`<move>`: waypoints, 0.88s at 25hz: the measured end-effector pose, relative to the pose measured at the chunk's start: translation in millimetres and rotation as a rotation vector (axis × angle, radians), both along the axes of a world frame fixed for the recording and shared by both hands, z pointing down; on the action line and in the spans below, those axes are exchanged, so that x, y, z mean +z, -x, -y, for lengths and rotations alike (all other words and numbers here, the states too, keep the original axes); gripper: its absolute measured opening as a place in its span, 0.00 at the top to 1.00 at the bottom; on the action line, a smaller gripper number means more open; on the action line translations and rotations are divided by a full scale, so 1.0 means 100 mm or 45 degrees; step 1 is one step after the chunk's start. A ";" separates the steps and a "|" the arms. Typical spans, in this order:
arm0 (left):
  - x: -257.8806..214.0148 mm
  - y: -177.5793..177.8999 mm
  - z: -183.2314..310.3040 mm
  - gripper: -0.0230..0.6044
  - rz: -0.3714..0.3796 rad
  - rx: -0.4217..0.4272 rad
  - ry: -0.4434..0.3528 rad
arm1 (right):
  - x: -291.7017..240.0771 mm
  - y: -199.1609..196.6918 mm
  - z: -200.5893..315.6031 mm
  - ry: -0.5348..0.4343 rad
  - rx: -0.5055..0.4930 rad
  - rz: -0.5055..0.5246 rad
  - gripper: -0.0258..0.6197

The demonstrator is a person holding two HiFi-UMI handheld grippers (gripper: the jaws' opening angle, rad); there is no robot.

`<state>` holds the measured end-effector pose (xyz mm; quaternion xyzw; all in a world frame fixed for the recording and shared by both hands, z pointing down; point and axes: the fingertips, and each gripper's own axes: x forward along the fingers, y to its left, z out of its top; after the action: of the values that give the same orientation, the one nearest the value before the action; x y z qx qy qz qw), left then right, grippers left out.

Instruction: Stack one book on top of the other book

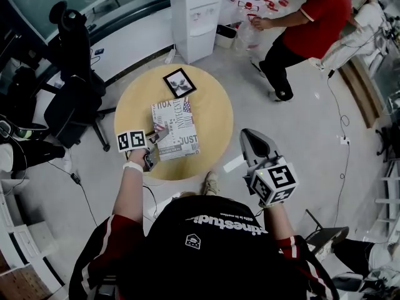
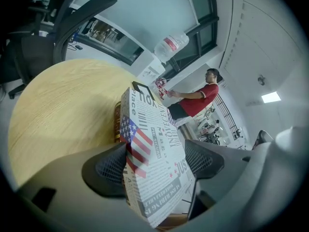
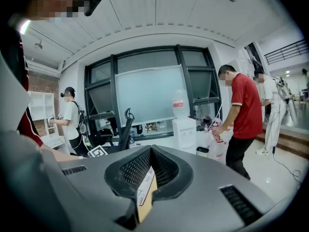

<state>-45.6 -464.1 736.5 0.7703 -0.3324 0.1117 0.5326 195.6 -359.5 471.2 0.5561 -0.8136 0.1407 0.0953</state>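
A book with a newspaper-print cover and a flag [image 1: 175,129] lies on the round wooden table [image 1: 212,111]. My left gripper [image 1: 157,135] is shut on its near left corner. In the left gripper view the book [image 2: 154,144] sits tilted between both jaws of the left gripper [image 2: 154,163], and the spine of a brown book [image 2: 117,124] shows just beneath its far edge. My right gripper [image 1: 251,134] hangs off the table to the right with its jaws shut on nothing, and the right gripper [image 3: 150,151] faces the room.
A small black-framed item [image 1: 179,82] lies at the table's far side. A black office chair [image 1: 72,99] stands left of the table and a white water dispenser [image 1: 195,17] beyond it. A person in a red shirt [image 1: 309,30] stands at the back right.
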 end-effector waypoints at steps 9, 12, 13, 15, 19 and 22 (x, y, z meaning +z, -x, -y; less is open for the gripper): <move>-0.12 -0.04 0.03 0.36 -0.016 -0.028 -0.017 | -0.02 -0.14 0.01 -0.003 0.022 0.006 0.91; -0.19 0.01 0.01 0.36 -0.005 -0.043 -0.047 | -0.04 -0.12 0.01 -0.009 0.012 0.006 0.91; -0.23 0.03 0.01 0.36 -0.003 -0.048 -0.060 | -0.04 -0.11 0.01 -0.011 0.006 0.005 0.91; -0.31 0.08 -0.02 0.36 -0.002 -0.052 -0.089 | -0.06 -0.05 0.01 -0.017 -0.005 0.002 0.91; -0.51 0.22 -0.10 0.36 -0.024 -0.049 -0.149 | -0.11 0.16 -0.02 -0.029 -0.024 -0.007 0.91; -0.75 0.27 -0.14 0.36 -0.025 -0.053 -0.221 | -0.18 0.25 -0.01 -0.041 -0.046 -0.011 0.91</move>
<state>-72.3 -449.6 661.9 0.8076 -0.3516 0.0636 0.4693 170.5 -358.1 453.2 0.5435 -0.8251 0.1236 0.0924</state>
